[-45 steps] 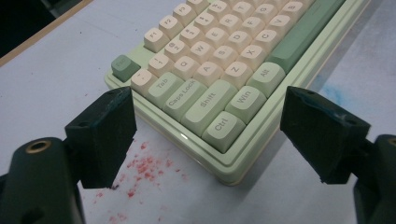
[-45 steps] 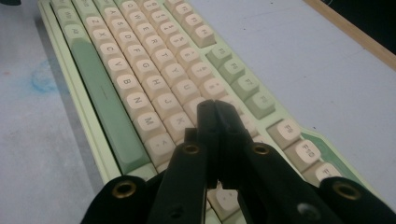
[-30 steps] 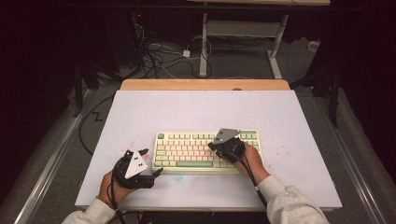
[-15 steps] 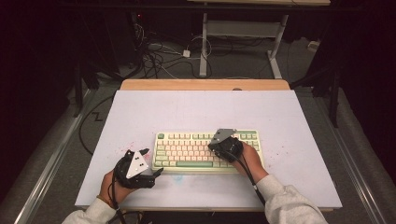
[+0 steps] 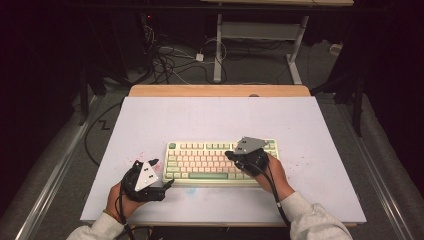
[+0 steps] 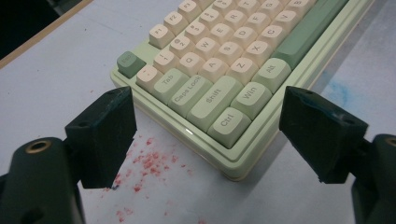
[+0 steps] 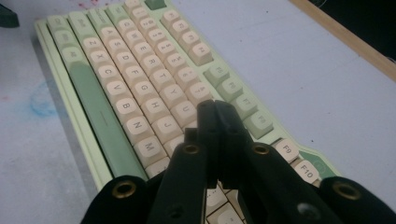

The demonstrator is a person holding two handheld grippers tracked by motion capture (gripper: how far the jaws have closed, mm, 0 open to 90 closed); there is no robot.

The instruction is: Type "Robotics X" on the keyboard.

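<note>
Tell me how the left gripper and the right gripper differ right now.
The left gripper has its jaws wide open; the right gripper has them shut together, nothing between. The left gripper sits off the keyboard's near-left corner over the table; the right gripper is above the keys. Both are black and hand-held.

Glossy plastic keyboard (image 6: 243,154) w/ matt keycaps, on matt white tabletop (image 5: 210,117), wood edge (image 5: 215,90).

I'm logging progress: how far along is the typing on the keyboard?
Done: nothing visibly finished. In hand: the shut right tool hovers tip-first over the keyboard, near the I key. The open left tool waits at its Ctrl corner. How many presses remain is unclear.
</note>
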